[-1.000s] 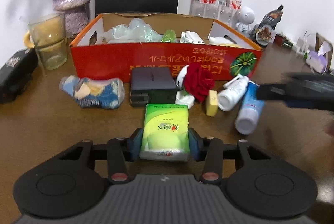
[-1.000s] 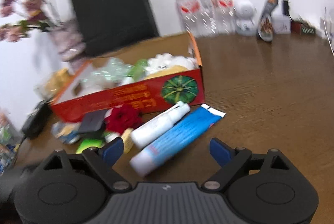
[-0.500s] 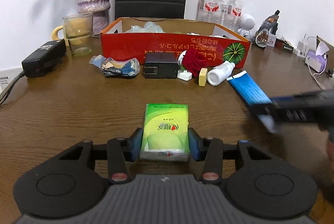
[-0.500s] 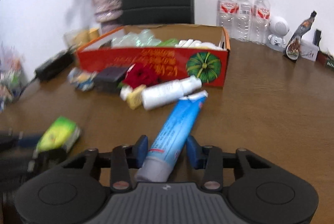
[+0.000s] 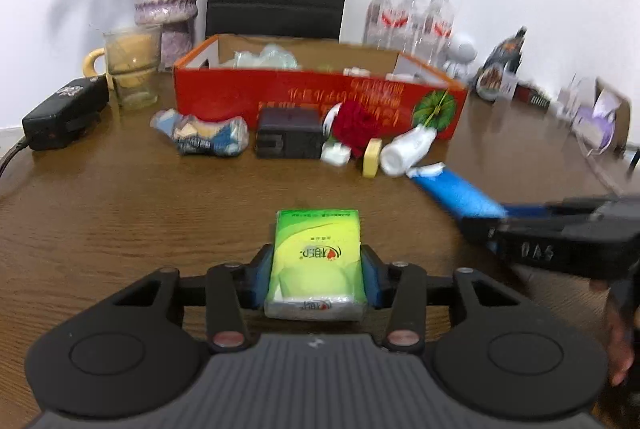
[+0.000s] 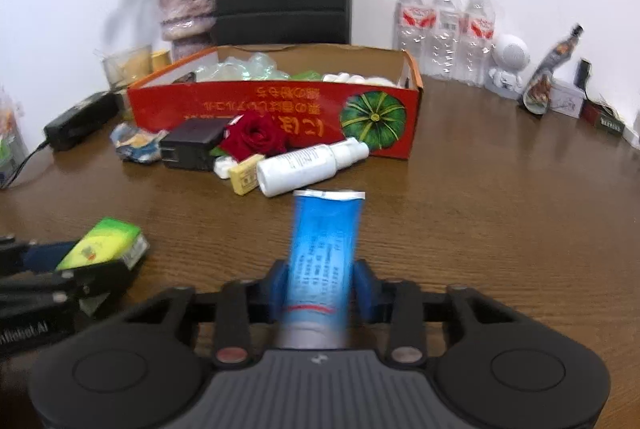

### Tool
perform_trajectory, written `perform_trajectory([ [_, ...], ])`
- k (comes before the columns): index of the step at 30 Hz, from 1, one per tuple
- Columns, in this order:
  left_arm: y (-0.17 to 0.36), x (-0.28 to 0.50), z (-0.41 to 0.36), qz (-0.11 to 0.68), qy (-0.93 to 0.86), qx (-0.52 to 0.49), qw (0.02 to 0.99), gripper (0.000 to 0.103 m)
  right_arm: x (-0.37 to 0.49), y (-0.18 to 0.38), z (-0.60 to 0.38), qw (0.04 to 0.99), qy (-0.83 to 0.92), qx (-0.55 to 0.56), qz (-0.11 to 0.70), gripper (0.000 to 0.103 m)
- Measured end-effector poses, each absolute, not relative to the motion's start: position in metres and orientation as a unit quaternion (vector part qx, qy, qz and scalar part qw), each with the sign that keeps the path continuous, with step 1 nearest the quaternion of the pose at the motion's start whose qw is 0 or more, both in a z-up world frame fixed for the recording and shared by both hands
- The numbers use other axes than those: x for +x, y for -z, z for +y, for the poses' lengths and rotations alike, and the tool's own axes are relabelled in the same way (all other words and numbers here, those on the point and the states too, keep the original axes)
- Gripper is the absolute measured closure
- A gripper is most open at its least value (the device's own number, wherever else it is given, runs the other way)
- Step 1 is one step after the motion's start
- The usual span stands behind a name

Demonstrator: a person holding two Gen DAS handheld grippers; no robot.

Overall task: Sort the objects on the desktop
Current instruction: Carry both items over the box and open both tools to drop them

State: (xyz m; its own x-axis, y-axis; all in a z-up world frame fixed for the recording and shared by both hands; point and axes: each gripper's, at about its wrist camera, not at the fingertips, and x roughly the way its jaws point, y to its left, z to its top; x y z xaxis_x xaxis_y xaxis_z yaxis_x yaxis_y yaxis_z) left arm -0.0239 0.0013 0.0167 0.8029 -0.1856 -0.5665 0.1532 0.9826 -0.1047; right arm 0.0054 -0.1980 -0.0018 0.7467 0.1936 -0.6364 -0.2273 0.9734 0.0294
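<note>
Hand-held gripper left (image 5: 318,279) pinches tissue pack (image 5: 316,261), right (image 6: 318,289) has just closed on blue tube (image 6: 324,249); you've five items left before red box (image 6: 280,115).

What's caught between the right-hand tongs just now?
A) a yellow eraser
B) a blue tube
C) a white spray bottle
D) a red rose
B: the blue tube sits clamped between the blue pads of the right tongs, while the bottle, rose and eraser lie by the red box.
</note>
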Motion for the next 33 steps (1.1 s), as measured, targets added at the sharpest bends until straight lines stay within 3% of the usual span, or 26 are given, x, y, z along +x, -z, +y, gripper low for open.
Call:
perform_trajectory([
  [6, -0.084, -0.005, 0.026, 0.242, 0.11, -0.051, 0.963, 0.058, -0.009, -0.033, -0.221, 0.953, -0.104, 0.005, 0.283, 0.072],
  [10, -0.123, 0.069, 0.03, 0.244, 0.118, -0.053, 0.961, 0.058, 0.017, -0.082, -0.228, 0.964, -0.118, 0.01, 0.236, 0.072],
  [14, -0.117, 0.158, 0.023, 0.264, 0.112, -0.072, 0.955, 0.058, 0.084, -0.121, -0.225, 0.971, -0.116, 0.045, 0.206, 0.072],
  [17, -0.092, 0.21, 0.024, 0.306, 0.081, -0.117, 0.941, 0.058, 0.14, -0.124, -0.216, 0.965, -0.119, 0.079, 0.22, 0.072],
  [27, -0.055, 0.271, 0.013, 0.367, 0.065, -0.067, 0.926, 0.053, 0.256, -0.053, -0.154, 0.921, -0.111, 0.112, 0.357, 0.07],
  [28, -0.056, 0.27, 0.015, 0.369, 0.071, -0.058, 0.925, 0.052, 0.258, -0.048, -0.155, 0.912, -0.115, 0.123, 0.373, 0.069],
  [30, -0.063, 0.266, 0.02, 0.376, 0.079, -0.045, 0.922, 0.033, 0.259, -0.042, -0.162, 0.893, -0.133, 0.157, 0.401, 0.067],
  [33, -0.071, 0.26, 0.034, 0.379, 0.111, -0.046, 0.918, 0.026, 0.251, -0.056, -0.173, 0.893, -0.148, 0.163, 0.392, 0.042],
])
